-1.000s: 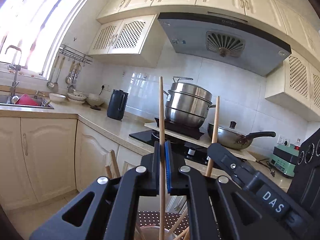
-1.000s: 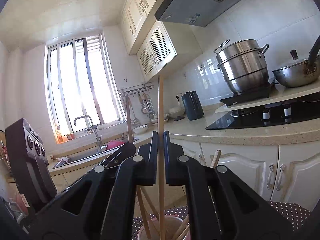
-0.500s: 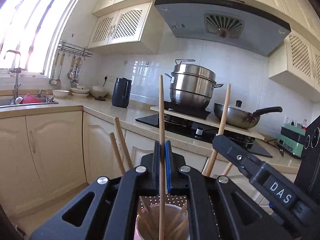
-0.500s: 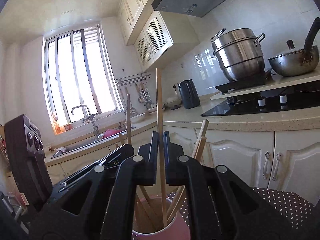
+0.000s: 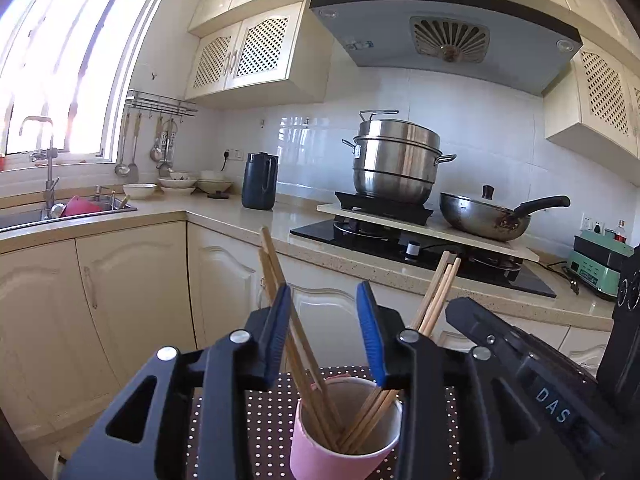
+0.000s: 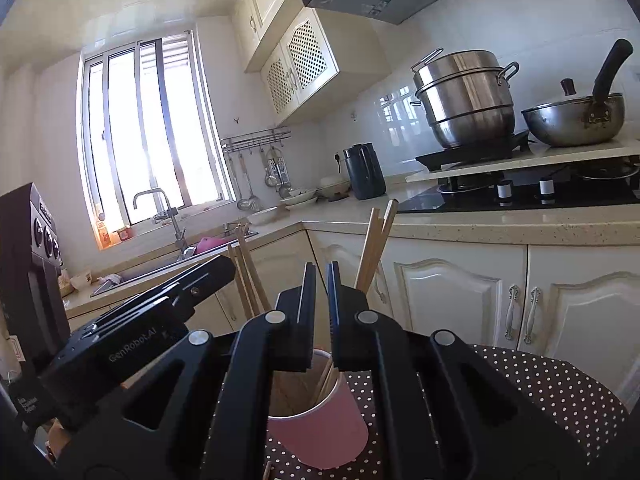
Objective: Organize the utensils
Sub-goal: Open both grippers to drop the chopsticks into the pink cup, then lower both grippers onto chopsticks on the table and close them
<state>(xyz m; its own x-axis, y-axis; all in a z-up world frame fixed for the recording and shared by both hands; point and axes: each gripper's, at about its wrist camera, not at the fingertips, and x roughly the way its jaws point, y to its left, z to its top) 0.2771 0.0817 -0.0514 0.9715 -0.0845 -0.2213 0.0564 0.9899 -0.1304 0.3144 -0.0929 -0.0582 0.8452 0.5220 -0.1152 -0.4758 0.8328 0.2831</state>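
Your left gripper (image 5: 326, 334) has its blue-padded jaws spread wide and holds nothing; your right gripper (image 6: 321, 300) has its jaws parted by only a narrow slit, also with nothing between them. Just below both sits the pink cup (image 5: 320, 456) on the dotted cloth (image 5: 256, 412), with the wooden chopsticks (image 5: 434, 296) standing in it, leaning out in 2 bunches to either side of your left fingers.
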